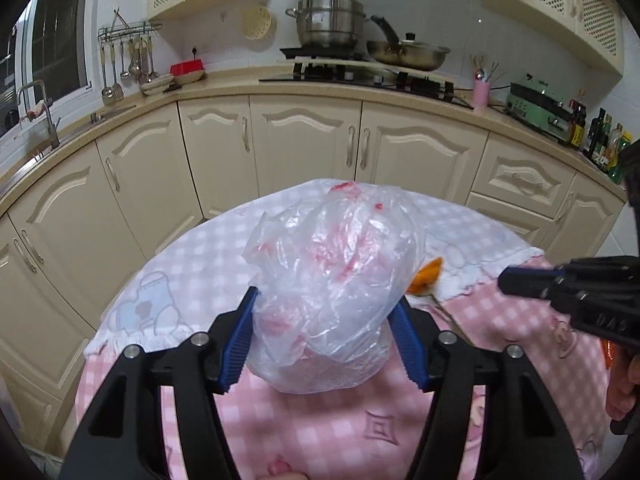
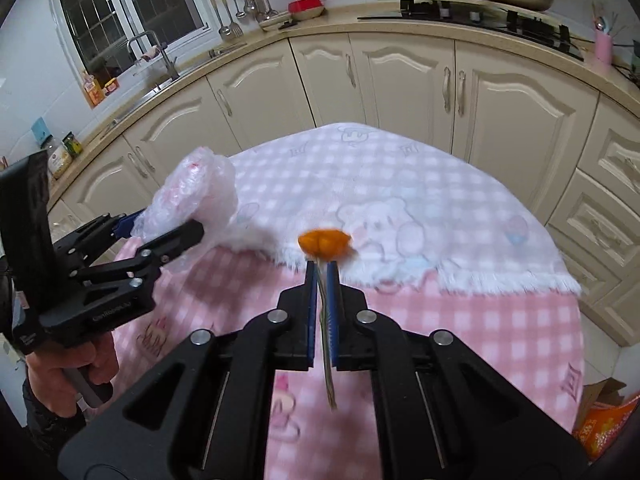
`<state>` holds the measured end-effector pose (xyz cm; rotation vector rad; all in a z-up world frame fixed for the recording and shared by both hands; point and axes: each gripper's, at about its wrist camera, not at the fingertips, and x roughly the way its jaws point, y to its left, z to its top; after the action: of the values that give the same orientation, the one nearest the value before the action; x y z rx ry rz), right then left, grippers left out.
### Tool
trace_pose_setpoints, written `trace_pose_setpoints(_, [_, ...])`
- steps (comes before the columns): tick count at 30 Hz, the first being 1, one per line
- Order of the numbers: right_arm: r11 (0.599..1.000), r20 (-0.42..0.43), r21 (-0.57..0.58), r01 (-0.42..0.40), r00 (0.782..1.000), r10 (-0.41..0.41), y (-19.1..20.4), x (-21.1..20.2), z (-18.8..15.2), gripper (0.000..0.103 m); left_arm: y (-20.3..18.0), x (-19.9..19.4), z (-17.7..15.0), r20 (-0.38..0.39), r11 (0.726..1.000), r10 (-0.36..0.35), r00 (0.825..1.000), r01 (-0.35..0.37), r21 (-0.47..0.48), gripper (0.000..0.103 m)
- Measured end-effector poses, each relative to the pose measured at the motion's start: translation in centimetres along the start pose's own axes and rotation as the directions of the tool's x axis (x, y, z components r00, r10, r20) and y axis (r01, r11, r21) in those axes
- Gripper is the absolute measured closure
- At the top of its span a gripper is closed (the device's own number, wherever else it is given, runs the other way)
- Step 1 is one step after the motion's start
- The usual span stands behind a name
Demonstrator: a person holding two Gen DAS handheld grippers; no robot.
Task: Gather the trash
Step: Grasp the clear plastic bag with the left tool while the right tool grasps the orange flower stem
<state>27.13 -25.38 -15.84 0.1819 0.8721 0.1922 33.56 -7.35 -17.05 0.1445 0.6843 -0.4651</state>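
Kitchen setting: cream base cabinets (image 1: 304, 140) run in a curve under a beige counter, with a gas hob (image 1: 360, 76) carrying a steel pot (image 1: 328, 20) and a pan (image 1: 408, 52). In front stands a table (image 2: 460, 320) covered in pink-and-white checked cloth; the table serves as landmark below.

Left gripper (image 1: 324, 308): over the near part of the table, jaws partly apart, blue pads (image 1: 240, 340) pressed into both sides of a crumpled clear plastic bag (image 1: 332, 264) with red markings. The bag bulges upward and forward beyond the fingertips. In the right wrist view the same bag sits at the table's left edge, a hand (image 2: 68, 376) holding the gripper handle below it.

Right gripper (image 2: 322, 268): over the table's middle, jaws nearly together, clamped on a thin flat stem-like strip (image 2: 326, 336) that runs back between the pads. An orange scrap (image 2: 324, 242) sits at the strip's far end, just past the fingertips, above the white-checked portion of the cloth. The scrap is blurred; its material cannot be determined.
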Motion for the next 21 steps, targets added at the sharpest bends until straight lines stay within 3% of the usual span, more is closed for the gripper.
trace_pose_setpoints(2, [1.0, -0.007, -0.005, 0.017, 1.0, -0.017, 0.3, 0.2, -0.7, 0.09, -0.9, -1.3, -0.5, 0.014, 1.0, 0.002, 1.0, -0.002, -0.007, 0.041])
trace_pose_setpoints(3, [1.0, -0.005, -0.002, 0.018, 1.0, -0.018, 0.3, 0.5, -0.9, 0.078, -1.2, -1.9, -0.9, 0.017, 1.0, 0.001, 1.0, 0.0, -0.016, 0.041])
trace_pose_setpoints(4, [1.0, 0.006, 0.001, 0.019, 1.0, -0.019, 0.5, 0.9, -0.9, 0.04, -1.4, -2.3, -1.1, 0.018, 1.0, -0.001, 1.0, 0.002, -0.024, 0.041])
trace_pose_setpoints(5, [1.0, 0.012, -0.006, 0.023, 1.0, -0.023, 0.6, 1.3, -1.0, 0.031, -1.4, -2.7, -1.4, 0.019, 0.999, -0.004, 1.0, 0.005, -0.032, 0.041])
trace_pose_setpoints(6, [0.999, -0.009, -0.029, 0.04, 0.999, -0.041, 1.0, 2.7, -0.8, 0.031, -1.6, -3.2, -1.7, 0.021, 0.999, -0.007, 1.0, 0.008, -0.04, 0.041])
trace_pose_setpoints(7, [0.998, -0.03, -0.042, 0.043, 0.999, -0.045, 1.3, 3.9, -0.8, 0.036, -1.7, -3.4, -2.0, 0.022, 0.999, -0.005, 1.0, 0.006, -0.042, 0.041])
trace_pose_setpoints(9, [0.997, -0.079, -0.055, 0.049, 0.995, -0.053, 1.7, 6.5, -0.6, 0.064, -1.9, -4.0, -2.5, 0.022, 0.999, 0.0, 1.0, 0.002, -0.048, 0.041])
trace_pose_setpoints(11, [0.99, -0.057, -0.088, 0.112, 0.991, -0.117, 2.1, 7.7, -0.3, 0.089, -1.9, -4.3, -2.8, 0.018, 0.999, 0.002, 1.0, -0.001, -0.049, 0.041])
trace_pose_setpoints(12, [0.986, -0.055, -0.099, 0.135, 0.989, -0.141, 2.2, 7.7, -0.2, 0.094, -2.0, -4.5, -2.9, 0.018, 0.999, 0.011, 1.0, -0.01, -0.043, 0.041])
trace_pose_setpoints(14, [0.996, -0.055, -0.06, 0.065, 0.996, -0.069, 1.9, 6.8, -0.4, 0.099, -2.1, -4.9, -2.9, 0.023, 0.999, 0.021, 0.999, -0.02, -0.036, 0.041])
trace_pose_setpoints(21, [1.0, 0.045, 0.023, 0.002, 0.999, -0.003, -1.7, 0.5, -2.5, 0.1, -4.4, -6.4, -2.5, 0.056, 1.0, -0.006, 0.998, 0.007, -0.022, 0.041])
